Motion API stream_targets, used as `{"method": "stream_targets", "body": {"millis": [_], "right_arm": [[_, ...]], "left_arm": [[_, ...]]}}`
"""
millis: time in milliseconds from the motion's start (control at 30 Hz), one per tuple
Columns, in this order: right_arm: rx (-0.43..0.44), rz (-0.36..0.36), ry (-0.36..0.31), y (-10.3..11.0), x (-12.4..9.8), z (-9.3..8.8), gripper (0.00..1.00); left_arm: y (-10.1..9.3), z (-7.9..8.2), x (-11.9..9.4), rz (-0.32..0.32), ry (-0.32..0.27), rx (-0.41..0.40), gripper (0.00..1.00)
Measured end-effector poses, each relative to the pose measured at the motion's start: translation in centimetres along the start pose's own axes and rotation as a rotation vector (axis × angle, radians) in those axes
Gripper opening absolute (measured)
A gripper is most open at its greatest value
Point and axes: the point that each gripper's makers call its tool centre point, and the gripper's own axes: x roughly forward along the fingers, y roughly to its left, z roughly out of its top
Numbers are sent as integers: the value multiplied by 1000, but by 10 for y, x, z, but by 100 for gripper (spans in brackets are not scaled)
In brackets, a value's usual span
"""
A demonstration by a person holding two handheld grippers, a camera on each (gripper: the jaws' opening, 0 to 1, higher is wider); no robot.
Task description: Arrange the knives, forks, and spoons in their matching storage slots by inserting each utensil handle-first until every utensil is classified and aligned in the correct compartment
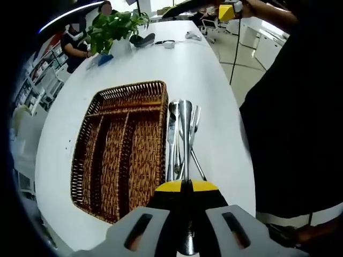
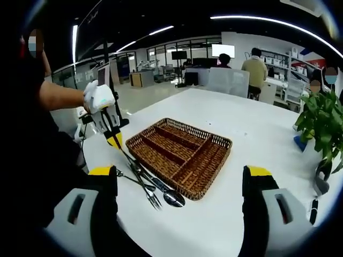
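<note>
Wicker tray (image 1: 123, 155) is sitting on the white table (image 1: 209, 75) with four compartments, three long and one crosswise. Beside its long edge, a small pile of utensils (image 1: 179, 134) is lying; I cannot count them surely. Left gripper (image 1: 185, 184) is pinching one metal utensil (image 1: 185, 120) from that pile. Right gripper (image 2: 179, 184) is hanging spread wide near the tray.

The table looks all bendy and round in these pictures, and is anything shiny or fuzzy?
Left gripper view: the fisheye lens curves the table edge; the held spoon gleams; the gripper is slightly blurred up close. Right gripper view: ceiling light strips bow into arcs, the table top reflects them softly, the basket stays sharp.
</note>
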Motion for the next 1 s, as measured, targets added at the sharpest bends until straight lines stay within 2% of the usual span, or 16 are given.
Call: {"method": "stream_targets", "body": {"millis": [333,833,1000], "right_arm": [[10,1,-11,1,0,3,100],[22,-2,-26,3,1,3,100],[27,-4,-31,3,0,3,100]], "left_arm": [[6,3,-2,10,6,10,0],[28,14,-8,36,-38,34,0],[39,16,-8,70,-49,69,0]]}}
